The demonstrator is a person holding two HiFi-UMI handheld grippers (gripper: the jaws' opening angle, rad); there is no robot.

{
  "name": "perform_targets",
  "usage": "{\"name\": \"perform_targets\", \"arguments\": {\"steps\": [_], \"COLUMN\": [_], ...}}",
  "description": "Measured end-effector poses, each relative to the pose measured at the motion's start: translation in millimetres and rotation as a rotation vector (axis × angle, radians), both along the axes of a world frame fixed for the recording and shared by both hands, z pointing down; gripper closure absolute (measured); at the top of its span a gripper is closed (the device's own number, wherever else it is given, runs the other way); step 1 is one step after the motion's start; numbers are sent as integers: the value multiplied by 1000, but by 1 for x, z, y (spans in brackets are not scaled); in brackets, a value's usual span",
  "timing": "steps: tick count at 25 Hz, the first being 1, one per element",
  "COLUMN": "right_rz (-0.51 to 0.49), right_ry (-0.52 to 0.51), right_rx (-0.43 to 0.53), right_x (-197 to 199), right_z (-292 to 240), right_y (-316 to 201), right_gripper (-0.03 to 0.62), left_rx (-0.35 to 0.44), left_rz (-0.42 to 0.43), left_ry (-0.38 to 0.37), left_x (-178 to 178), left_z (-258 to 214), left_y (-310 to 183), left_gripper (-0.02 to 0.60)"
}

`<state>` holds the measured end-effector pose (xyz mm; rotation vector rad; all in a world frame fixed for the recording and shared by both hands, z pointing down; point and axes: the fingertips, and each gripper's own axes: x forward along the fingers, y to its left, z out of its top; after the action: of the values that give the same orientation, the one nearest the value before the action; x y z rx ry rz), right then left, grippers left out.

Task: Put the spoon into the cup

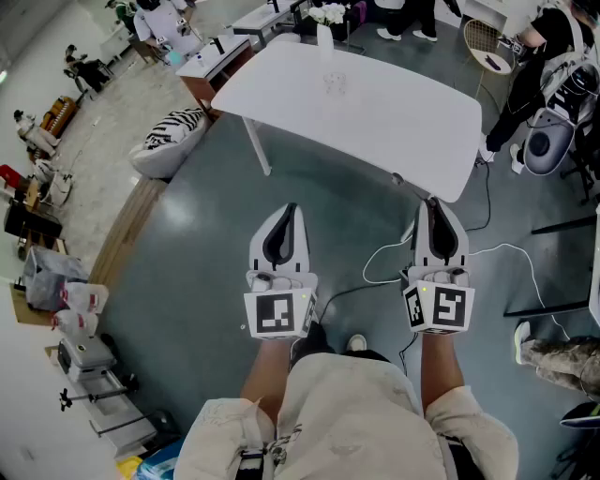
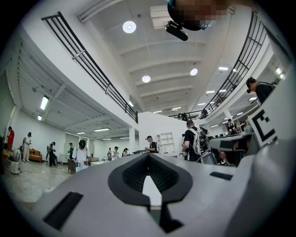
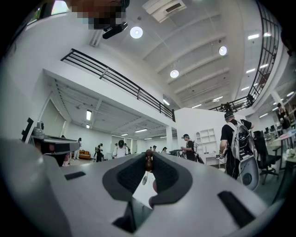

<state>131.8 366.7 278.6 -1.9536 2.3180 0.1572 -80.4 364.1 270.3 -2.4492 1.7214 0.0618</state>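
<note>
A clear glass cup (image 1: 335,84) stands on the white table (image 1: 394,122), well ahead of both grippers. Both grippers are held over the grey floor, short of the table's near edge. My right gripper (image 1: 431,202) is shut on a thin spoon: its brown handle end (image 3: 149,160) pokes up between the jaw tips, and a small oval bowl (image 3: 144,180) shows in the gap below. My left gripper (image 1: 290,212) is shut with nothing in it; in the left gripper view its jaw tips (image 2: 149,157) meet.
A white bottle (image 1: 324,37) and flowers (image 1: 329,13) stand at the table's far edge. A white cable (image 1: 389,272) loops on the floor by my right side. A zebra-print cushion (image 1: 173,131) lies left of the table. People and desks fill the room beyond.
</note>
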Motion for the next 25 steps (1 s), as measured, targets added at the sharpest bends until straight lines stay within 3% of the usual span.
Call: {"name": "perform_targets", "arguments": {"steps": [12,25], "right_rz": [-20,-43], "right_ry": [-38,1], "right_rx": [9,11], "right_x": [42,14], "right_z": [4,9], "right_y": [48,8], "right_gripper": [569,569], "left_rx": [6,2], "left_rz": [-13,-32], "left_ry": [-17,10], "left_x": [44,19], "left_z": [-4,7], "left_y": [54,18], "left_gripper": [578,578]}}
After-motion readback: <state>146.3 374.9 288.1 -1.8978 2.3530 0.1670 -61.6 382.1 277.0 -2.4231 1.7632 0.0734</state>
